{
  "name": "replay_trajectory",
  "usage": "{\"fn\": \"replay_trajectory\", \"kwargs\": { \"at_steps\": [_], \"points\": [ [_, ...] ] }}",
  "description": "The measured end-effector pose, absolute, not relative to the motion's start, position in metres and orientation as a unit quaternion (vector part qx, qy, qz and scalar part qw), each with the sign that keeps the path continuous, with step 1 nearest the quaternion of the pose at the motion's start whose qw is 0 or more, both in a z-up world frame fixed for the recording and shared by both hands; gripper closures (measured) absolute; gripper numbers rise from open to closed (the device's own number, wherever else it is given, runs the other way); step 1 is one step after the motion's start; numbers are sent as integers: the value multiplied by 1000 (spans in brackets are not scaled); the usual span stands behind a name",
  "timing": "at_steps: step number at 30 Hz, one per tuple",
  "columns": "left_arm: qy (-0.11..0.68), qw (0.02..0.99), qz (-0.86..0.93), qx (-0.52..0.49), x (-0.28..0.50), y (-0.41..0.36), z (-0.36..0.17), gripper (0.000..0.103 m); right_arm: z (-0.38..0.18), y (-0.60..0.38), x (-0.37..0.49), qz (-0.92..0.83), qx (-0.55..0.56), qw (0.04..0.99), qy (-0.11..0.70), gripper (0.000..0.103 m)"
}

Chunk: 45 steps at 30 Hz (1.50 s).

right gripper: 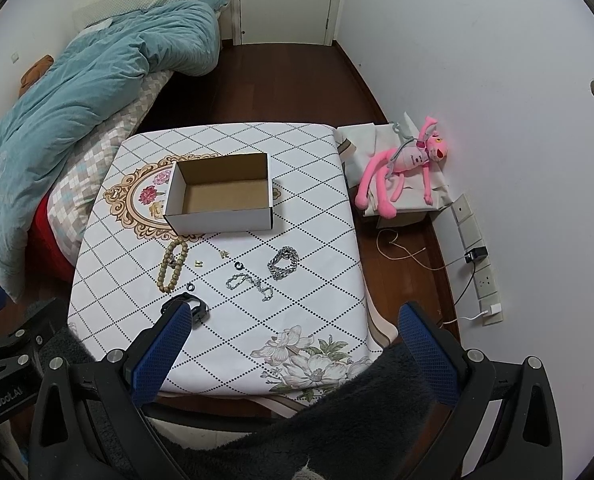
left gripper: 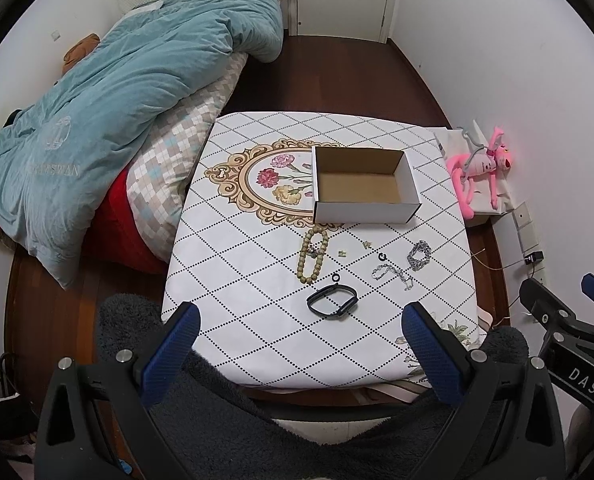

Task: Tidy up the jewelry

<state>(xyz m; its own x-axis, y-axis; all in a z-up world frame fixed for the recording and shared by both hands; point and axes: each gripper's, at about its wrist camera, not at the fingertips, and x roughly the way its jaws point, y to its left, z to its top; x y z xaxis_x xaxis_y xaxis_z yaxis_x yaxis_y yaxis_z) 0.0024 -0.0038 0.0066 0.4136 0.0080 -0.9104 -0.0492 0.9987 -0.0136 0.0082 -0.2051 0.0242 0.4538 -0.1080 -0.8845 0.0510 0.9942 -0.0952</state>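
Both grippers, left gripper (left gripper: 301, 334) and right gripper (right gripper: 295, 332), hang with fingers wide apart near the black band (left gripper: 332, 301), which looks light and bendy, so pinch its thin strap.

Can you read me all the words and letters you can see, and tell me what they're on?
"DAS" on the black frame of the right claw.
"GenRobot.AI" on the black frame of the left claw.
A line of capital letters under an emblem on the blue blanket: too blurred to read.
Nothing readable on the cardboard box.
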Motion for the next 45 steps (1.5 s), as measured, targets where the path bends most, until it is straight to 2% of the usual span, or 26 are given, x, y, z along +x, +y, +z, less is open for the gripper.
{"fn": "replay_trajectory", "kwargs": {
  "at_steps": [20,25,33,34,35,37,41,43,45],
  "points": [
    [535,844,19,-17,6,-6,3,0,25,-212,14,-53,-23,851,521,0],
    [532,845,52,5,32,1,-30,0,4,-224,31,-71,-14,844,531,0],
    [595,802,52,26,72,16,-128,1,-79,-248,74,-93,3,814,574,2],
    [605,795,47,25,73,17,-138,2,-90,-249,76,-90,4,810,579,5],
    [619,784,39,19,75,17,-151,11,-102,-250,81,-89,6,806,586,8],
    [641,767,28,12,77,17,-171,18,-126,-253,90,-90,9,792,604,12],
    [670,742,1,-4,76,10,-200,19,-161,-258,97,-91,20,776,624,17],
    [676,737,-7,-12,76,6,-208,27,-176,-259,101,-91,24,768,633,19],
    [681,732,-15,-13,77,2,-216,29,-187,-259,105,-86,31,763,640,21]
  ]
}}
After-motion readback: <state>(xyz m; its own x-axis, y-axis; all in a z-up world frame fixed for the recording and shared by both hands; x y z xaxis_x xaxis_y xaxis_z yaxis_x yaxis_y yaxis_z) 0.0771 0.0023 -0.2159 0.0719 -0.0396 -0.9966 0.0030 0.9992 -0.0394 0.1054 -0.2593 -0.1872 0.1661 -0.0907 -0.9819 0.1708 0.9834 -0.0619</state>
